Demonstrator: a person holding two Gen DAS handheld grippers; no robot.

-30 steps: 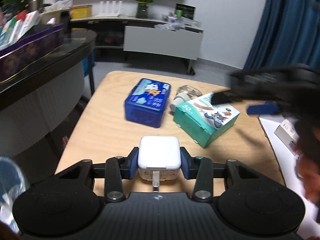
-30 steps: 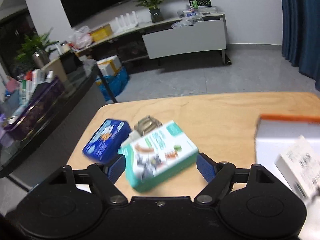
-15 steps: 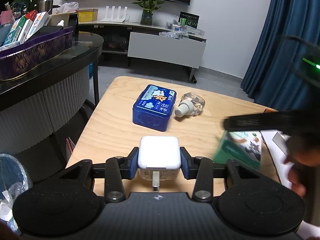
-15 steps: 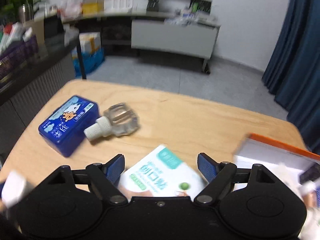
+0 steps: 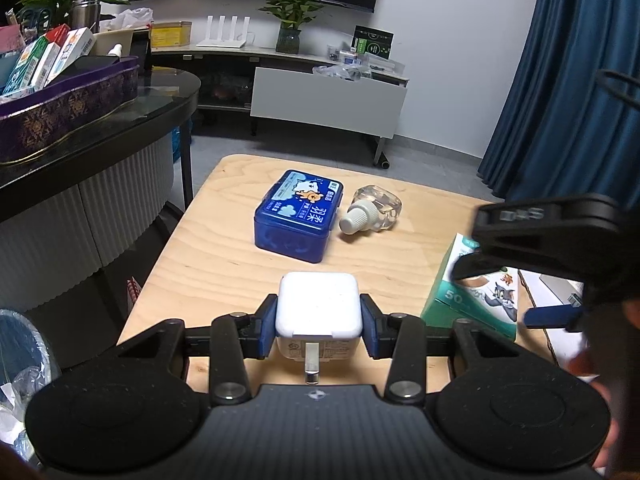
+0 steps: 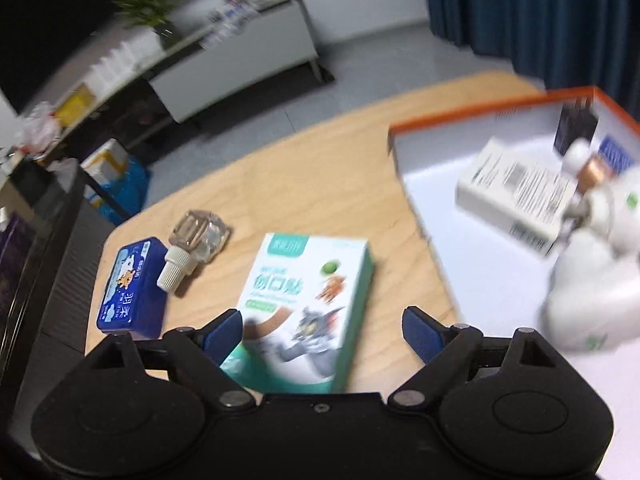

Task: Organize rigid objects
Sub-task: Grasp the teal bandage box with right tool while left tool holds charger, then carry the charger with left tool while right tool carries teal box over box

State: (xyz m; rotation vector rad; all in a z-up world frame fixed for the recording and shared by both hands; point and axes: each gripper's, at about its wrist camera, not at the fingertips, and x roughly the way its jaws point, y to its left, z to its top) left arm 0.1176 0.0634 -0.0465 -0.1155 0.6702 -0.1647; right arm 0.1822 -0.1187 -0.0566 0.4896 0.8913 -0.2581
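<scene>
My left tongs (image 5: 319, 322) are clamping the white charger (image 5: 318, 306) between both blue pads, prongs facing back at me, hovering over the near edge of the wooden worktop (image 5: 224, 256). My right tongs (image 6: 322, 334) have just been opening and are standing wide; the green plaster box (image 6: 308, 304) is lying flat on the worktop between the fingers, left pad right at its edge, right pad clear of it. Past it the blue tin (image 6: 130, 286) and the clear bottle (image 6: 196, 240) are sitting side by side, well apart from both tongs. The white tray with the orange rim (image 6: 460, 108) is lying to the right, holding a white carton (image 6: 516, 192) and other blurred items.
</scene>
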